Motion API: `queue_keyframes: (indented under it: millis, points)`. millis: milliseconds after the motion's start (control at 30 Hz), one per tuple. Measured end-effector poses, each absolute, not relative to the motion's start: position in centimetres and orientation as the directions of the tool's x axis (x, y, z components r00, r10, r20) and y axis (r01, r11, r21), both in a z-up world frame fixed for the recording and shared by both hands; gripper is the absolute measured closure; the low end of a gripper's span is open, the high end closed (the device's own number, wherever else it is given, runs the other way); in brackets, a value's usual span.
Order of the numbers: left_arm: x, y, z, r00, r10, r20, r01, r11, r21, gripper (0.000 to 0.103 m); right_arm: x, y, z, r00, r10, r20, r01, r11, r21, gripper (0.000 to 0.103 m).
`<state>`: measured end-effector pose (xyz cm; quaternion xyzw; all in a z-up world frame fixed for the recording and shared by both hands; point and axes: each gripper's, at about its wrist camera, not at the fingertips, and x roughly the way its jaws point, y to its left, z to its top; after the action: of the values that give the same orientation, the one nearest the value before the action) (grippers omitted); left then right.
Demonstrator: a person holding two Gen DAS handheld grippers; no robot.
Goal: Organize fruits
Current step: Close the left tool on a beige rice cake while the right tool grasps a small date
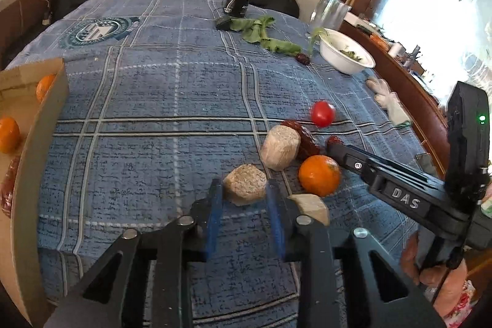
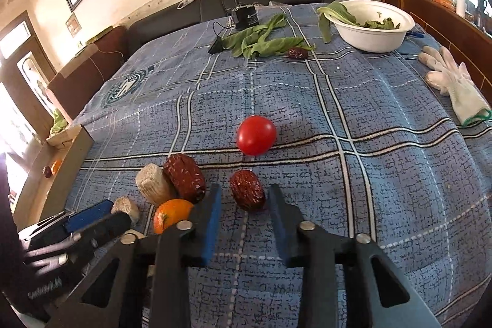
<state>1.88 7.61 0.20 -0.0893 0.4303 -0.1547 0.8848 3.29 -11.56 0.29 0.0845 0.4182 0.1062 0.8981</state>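
The left gripper (image 1: 244, 199) had its blue-padded fingers (image 1: 214, 214) spread wide, with a pale corn-cob piece (image 1: 245, 184) lying between the tips; whether the pads touched it could not be told. A second cob piece (image 1: 280, 150) stood just beyond at about one o'clock, leaning against a large dried date (image 1: 304, 137). An orange (image 1: 319, 175) sat at three o'clock of the first cob, touching the date. A pale wedge-shaped chunk (image 1: 311, 206) lay just beside the right finger.

The right gripper (image 2: 244, 199) was likewise released, its fingers (image 2: 210, 223) parted around a smaller dried date (image 2: 247, 189) that rested on the blue checked cloth (image 2: 369, 174) covering the worktop. The pads did not appear to press it. A red tomato (image 2: 256, 139) lay at twelve o'clock of that date, apart from it.

At nine o'clock of the left view stood a cardboard box (image 1: 46, 125) holding two oranges (image 1: 8, 133) and something dark red. Far across the cloth, at about one o'clock, were green leaves (image 2: 261, 39), another date (image 2: 297, 53), a white bowl (image 2: 372, 33) with greens in it, and a clear glass (image 1: 329, 14). White gloves (image 2: 452, 85) lay at two o'clock of the right view.
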Motion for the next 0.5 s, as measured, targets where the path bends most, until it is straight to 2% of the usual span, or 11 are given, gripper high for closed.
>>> queue_keyframes:
  millis: [200, 367, 433, 500]
  points:
    - [1.89, 7.04, 0.15, 0.591, -0.317, -0.741, 0.189, 0.948, -0.255, 0.075, 3.53, -11.23, 0.28, 0.631, 0.242, -0.737, -0.118, 0.969, 0.217, 0.073]
    - [1.77, 6.55, 0.17, 0.589, -0.313, -0.745, 0.210, 0.950, -0.233, 0.068, 3.80, -11.21, 0.25, 0.631, 0.247, -0.735, -0.122, 0.968, 0.221, 0.073]
    - [1.76, 6.54, 0.16, 0.590, -0.312, -0.745, 0.210, 0.950, -0.232, 0.068, 3.78, -11.36, 0.25, 0.632, 0.252, -0.733, -0.121, 0.966, 0.229, 0.074]
    - [1.71, 6.55, 0.19, 0.593, -0.307, -0.744, 0.202, 0.952, -0.232, 0.075, 3.70, -11.59, 0.26, 0.634, 0.255, -0.730, -0.113, 0.964, 0.239, 0.079]
